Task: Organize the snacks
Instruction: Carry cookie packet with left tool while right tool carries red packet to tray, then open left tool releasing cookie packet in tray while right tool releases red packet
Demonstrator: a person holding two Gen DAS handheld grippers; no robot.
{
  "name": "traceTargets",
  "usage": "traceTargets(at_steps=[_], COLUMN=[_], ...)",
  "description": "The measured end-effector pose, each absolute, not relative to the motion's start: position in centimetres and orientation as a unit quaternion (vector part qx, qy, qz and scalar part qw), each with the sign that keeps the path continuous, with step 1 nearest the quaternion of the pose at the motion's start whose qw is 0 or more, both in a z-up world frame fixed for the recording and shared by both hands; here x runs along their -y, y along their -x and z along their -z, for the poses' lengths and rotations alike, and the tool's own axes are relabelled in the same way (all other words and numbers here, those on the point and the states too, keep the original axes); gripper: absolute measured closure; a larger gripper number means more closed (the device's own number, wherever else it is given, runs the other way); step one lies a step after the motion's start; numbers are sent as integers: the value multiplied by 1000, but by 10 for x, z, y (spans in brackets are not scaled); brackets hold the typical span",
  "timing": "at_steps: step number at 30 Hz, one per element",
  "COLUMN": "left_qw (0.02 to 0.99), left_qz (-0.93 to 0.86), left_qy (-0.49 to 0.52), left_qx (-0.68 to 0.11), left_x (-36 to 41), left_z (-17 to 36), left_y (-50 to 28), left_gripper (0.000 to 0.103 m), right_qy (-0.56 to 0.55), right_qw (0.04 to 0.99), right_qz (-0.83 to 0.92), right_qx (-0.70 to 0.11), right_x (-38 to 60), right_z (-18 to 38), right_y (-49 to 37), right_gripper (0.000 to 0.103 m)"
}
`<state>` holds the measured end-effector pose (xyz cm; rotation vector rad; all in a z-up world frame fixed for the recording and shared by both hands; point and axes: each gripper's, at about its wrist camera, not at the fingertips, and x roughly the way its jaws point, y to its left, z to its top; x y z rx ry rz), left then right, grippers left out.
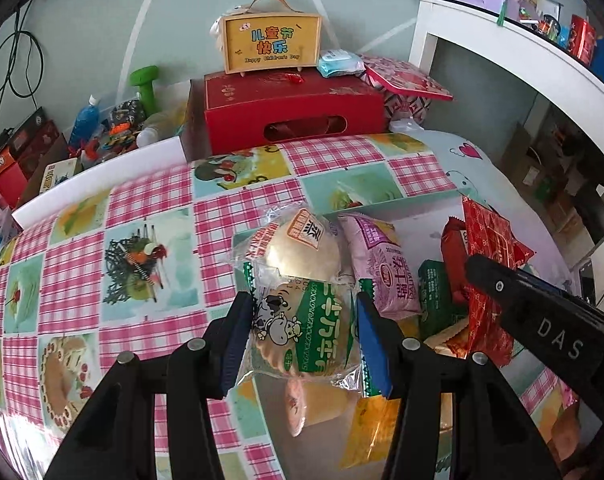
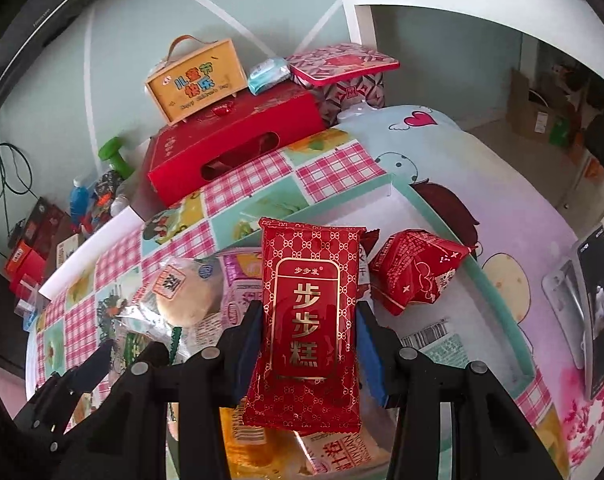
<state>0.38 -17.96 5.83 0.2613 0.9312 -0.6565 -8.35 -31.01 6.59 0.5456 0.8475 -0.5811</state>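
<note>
A home: cartoon bedding (image 2: pixel 441 152), gift boxes (image 1: pixel 294 106), checked tablecloth (image 1: pixel 150 200)

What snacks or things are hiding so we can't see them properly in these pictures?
- Left wrist view: the orange packet is partly behind the left claw and the cow packet it grips.
- Right wrist view: the snacks underneath are covered by the red cake packet in the right claw.
- Right wrist view: the phone is cut by the edge; its screen is too small to read.

Red box (image 1: pixel 294 110), green dumbbell (image 1: pixel 145 84), perhaps
</note>
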Motion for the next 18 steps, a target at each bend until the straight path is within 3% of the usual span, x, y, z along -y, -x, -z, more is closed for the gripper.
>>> traceTargets(at_steps=[18], left_qw=[819], left_qz=[339], left_qy=[-110], left_qx=[-450], left_x=[191], left_z=[-46], left_y=[1], left_gripper=[47], right_qy=[-249], right_qw=[835], right_qz=[262], right_qx=[-415], right_x=[305], right_z=[-56], right_y=[75], right_gripper=[55])
